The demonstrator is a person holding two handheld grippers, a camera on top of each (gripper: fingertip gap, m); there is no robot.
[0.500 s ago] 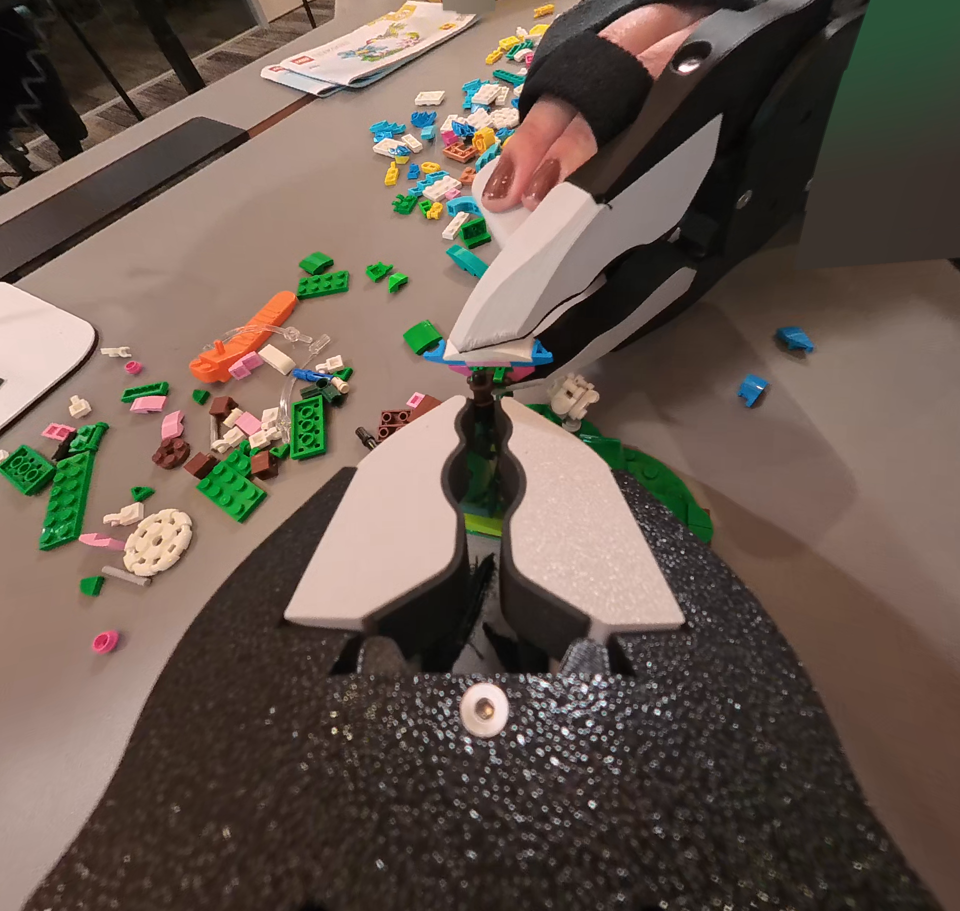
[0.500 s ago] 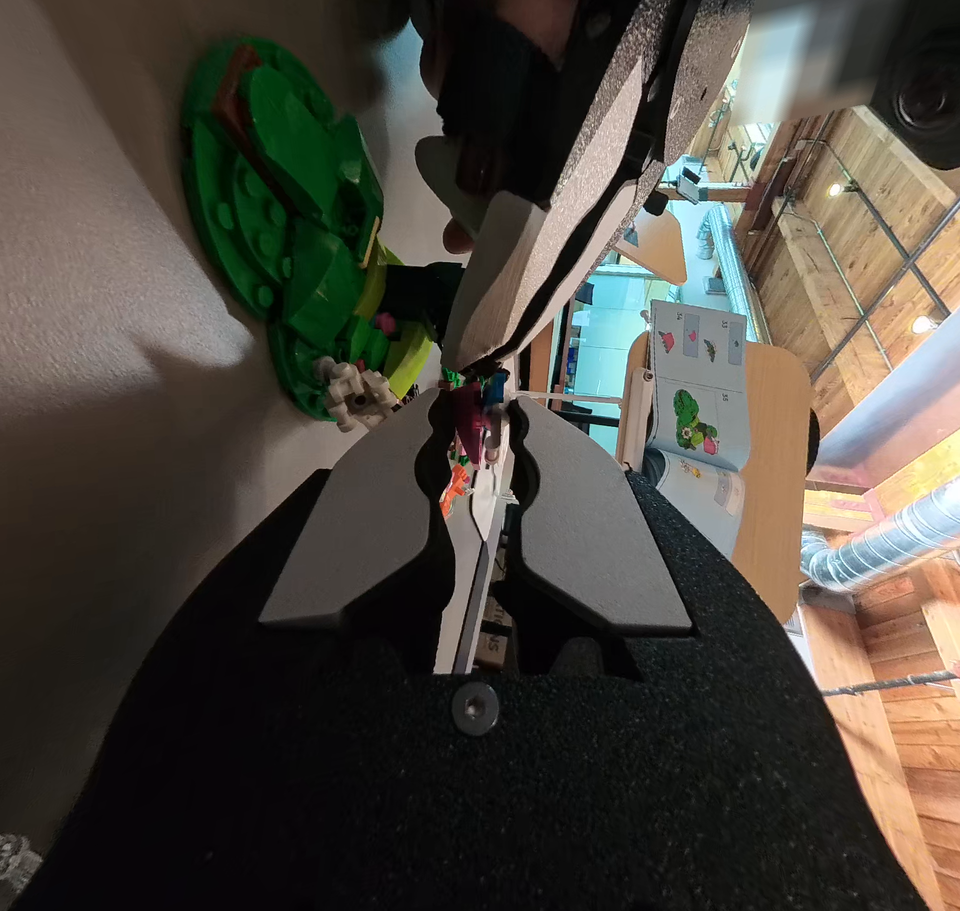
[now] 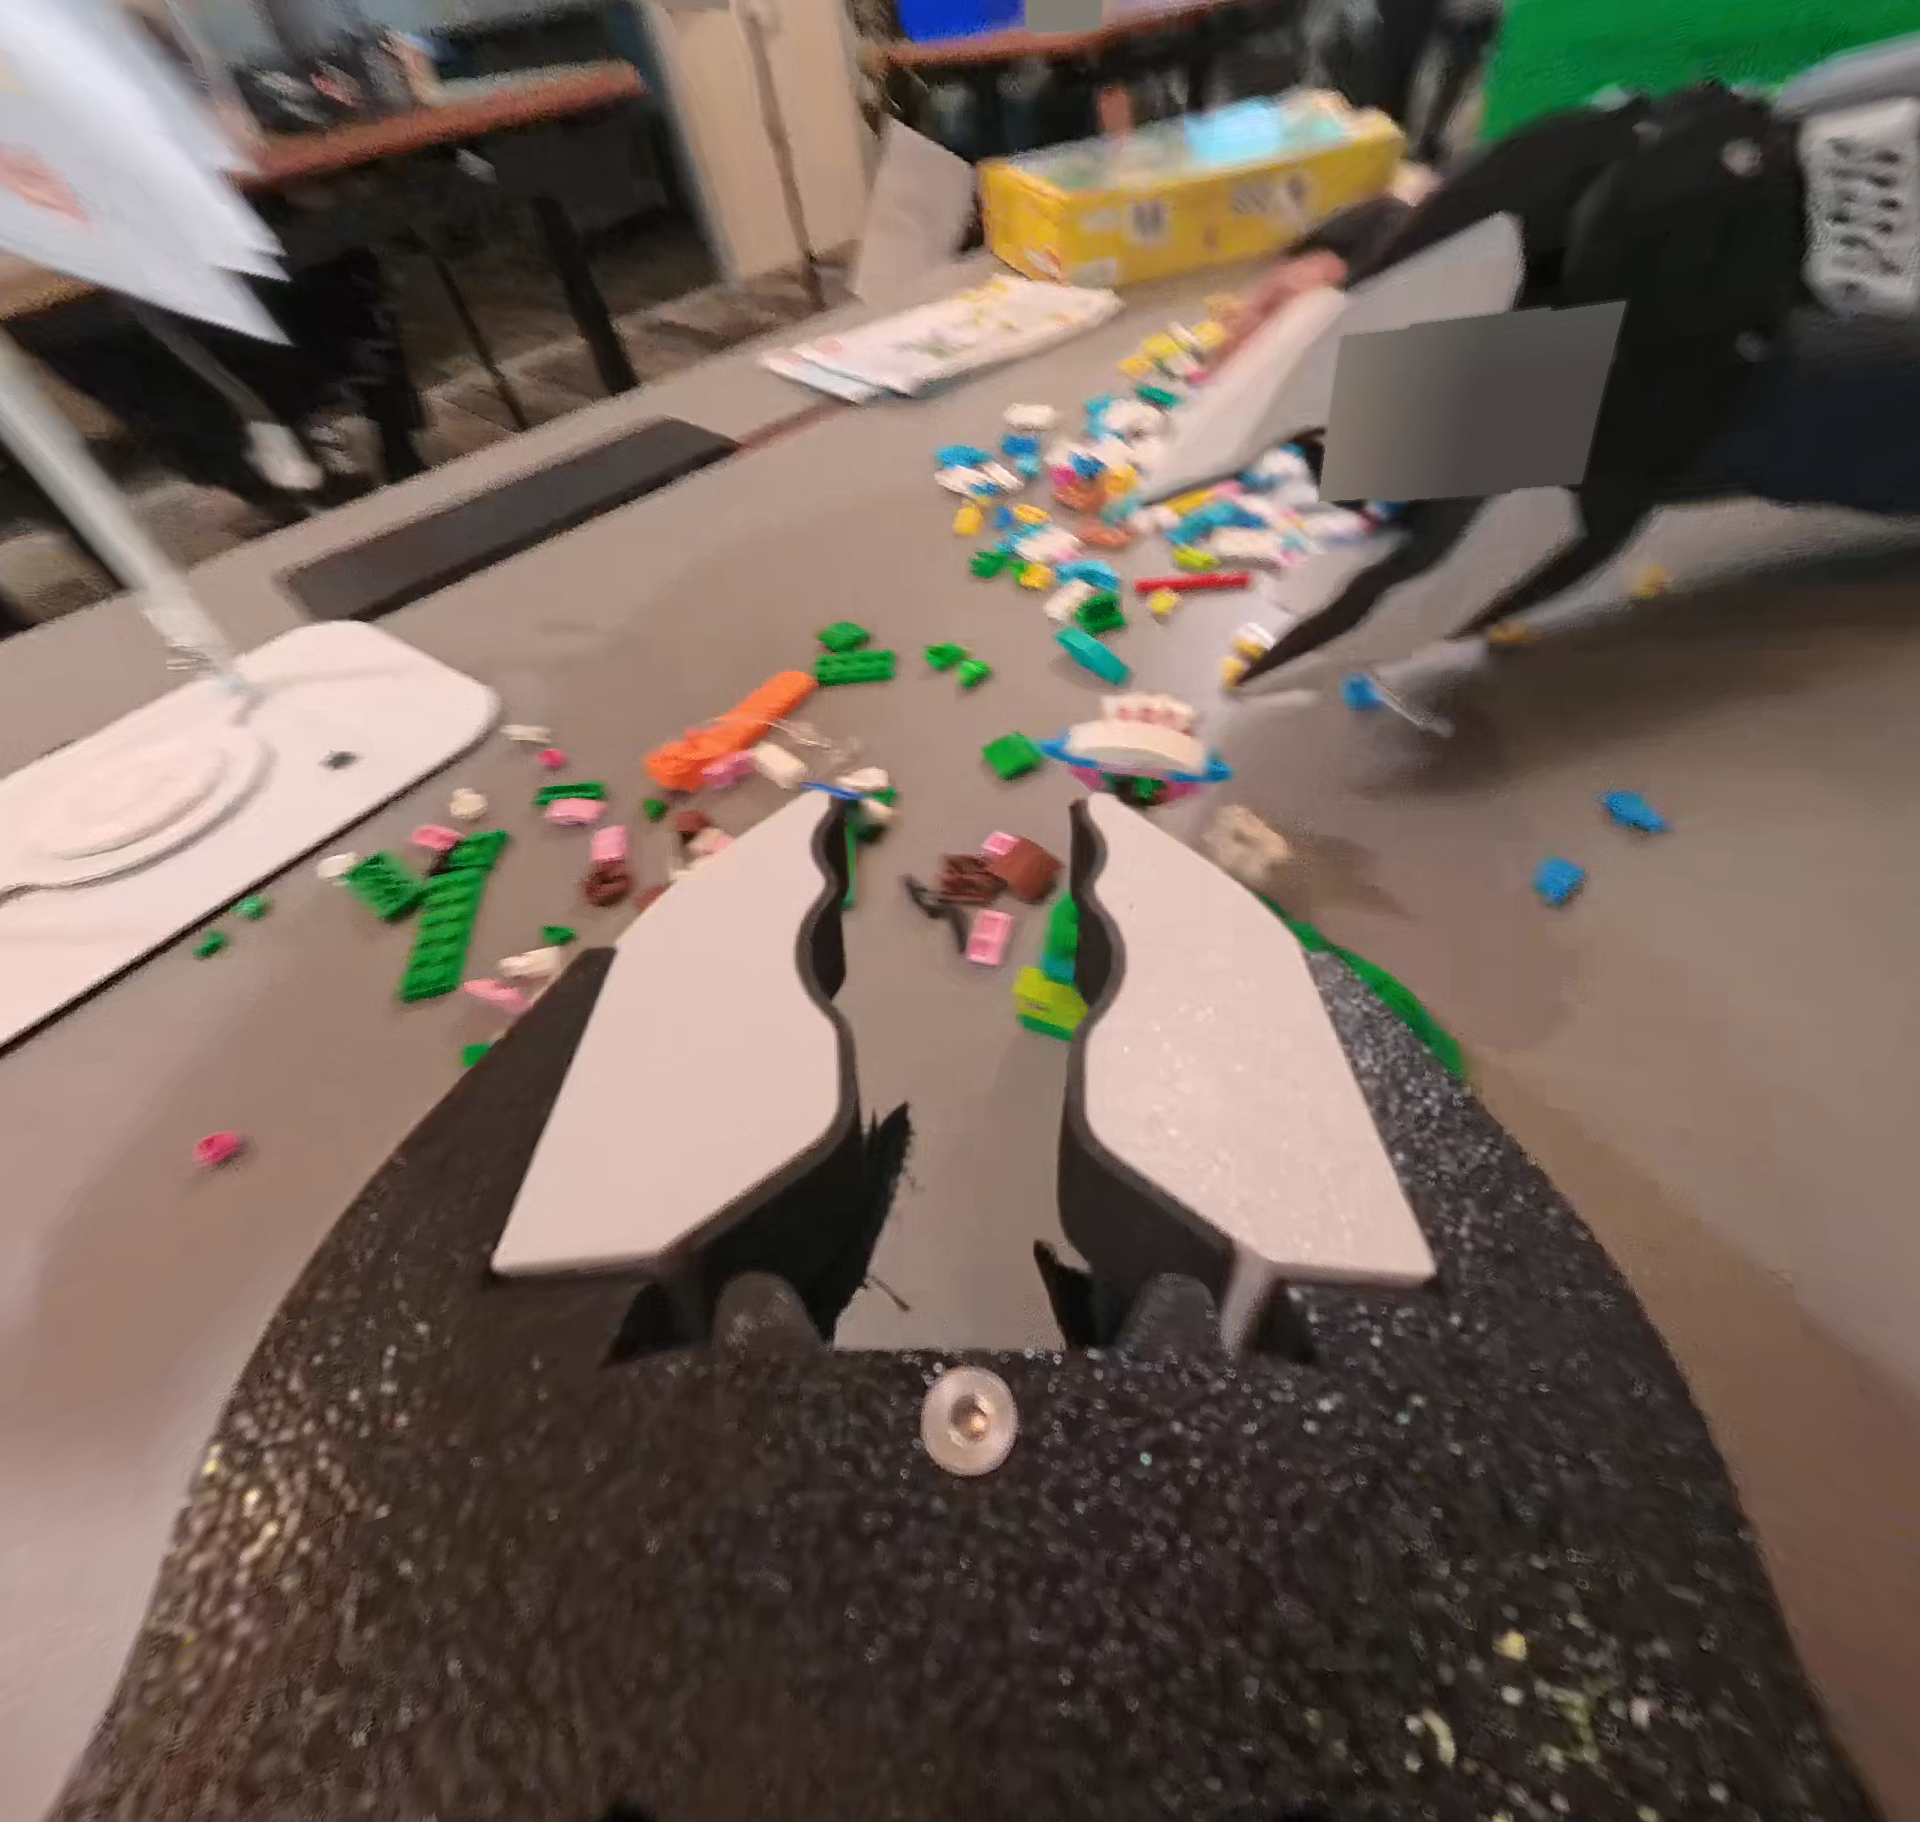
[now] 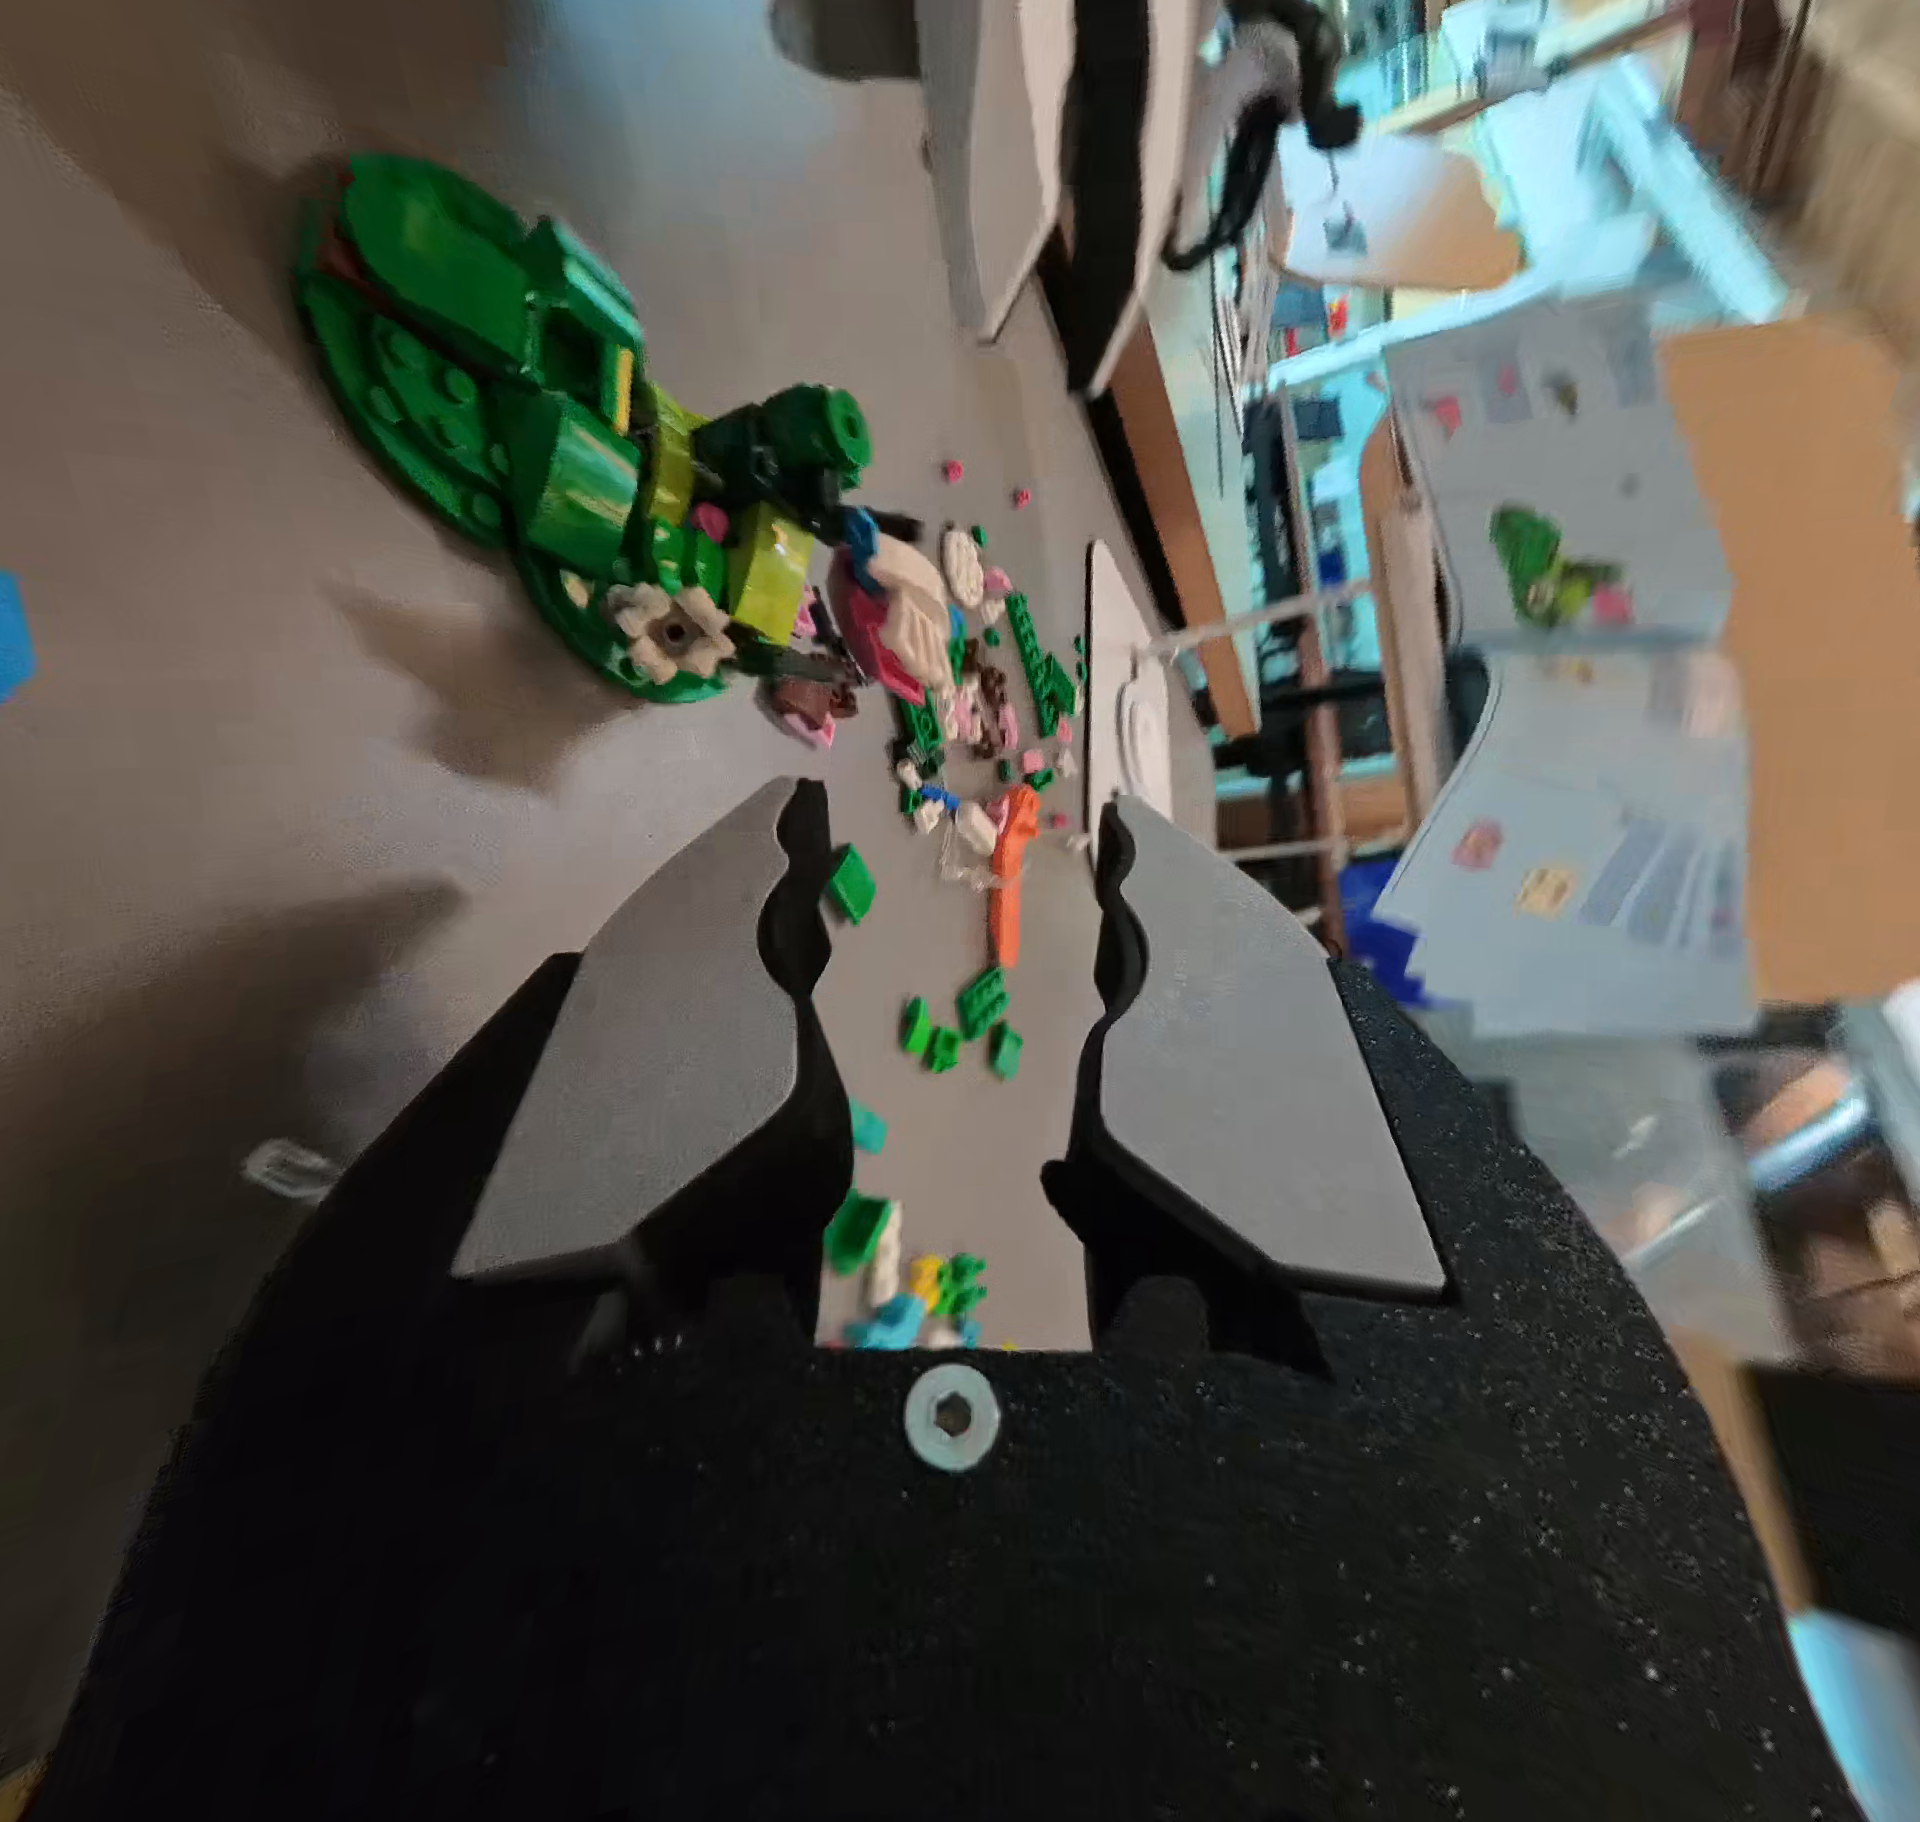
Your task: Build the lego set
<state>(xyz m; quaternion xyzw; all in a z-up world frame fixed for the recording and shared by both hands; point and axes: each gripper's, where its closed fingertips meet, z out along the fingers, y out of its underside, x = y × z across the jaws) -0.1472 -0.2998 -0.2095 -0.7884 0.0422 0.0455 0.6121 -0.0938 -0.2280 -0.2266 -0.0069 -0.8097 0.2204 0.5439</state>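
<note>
The green lego build (image 4: 488, 390) sits on the grey table (image 4: 208, 733), with a cream flower (image 4: 675, 634) at its base and a white, pink and blue flower head (image 4: 904, 609) at its top. My right gripper (image 4: 956, 806) is open and empty, pulled back from the build. My left gripper (image 3: 956, 816) is open and empty. In the left wrist view the flower head (image 3: 1132, 754) shows just beyond my right finger (image 3: 1195, 993), which hides most of the build's green base (image 3: 1382, 993). The frames are blurred.
Loose green plates (image 3: 436, 920), an orange piece (image 3: 727, 733) and brown and pink bits lie left of the build. A pile of coloured pieces (image 3: 1091, 505), booklets (image 3: 945, 333) and a yellow box (image 3: 1184, 193) lie farther back. A white stand base (image 3: 208, 764) is at the left.
Both grippers were shut at the build's top, the right on the flower head. Both have opened and drawn back, and the flower head stays on the build.
</note>
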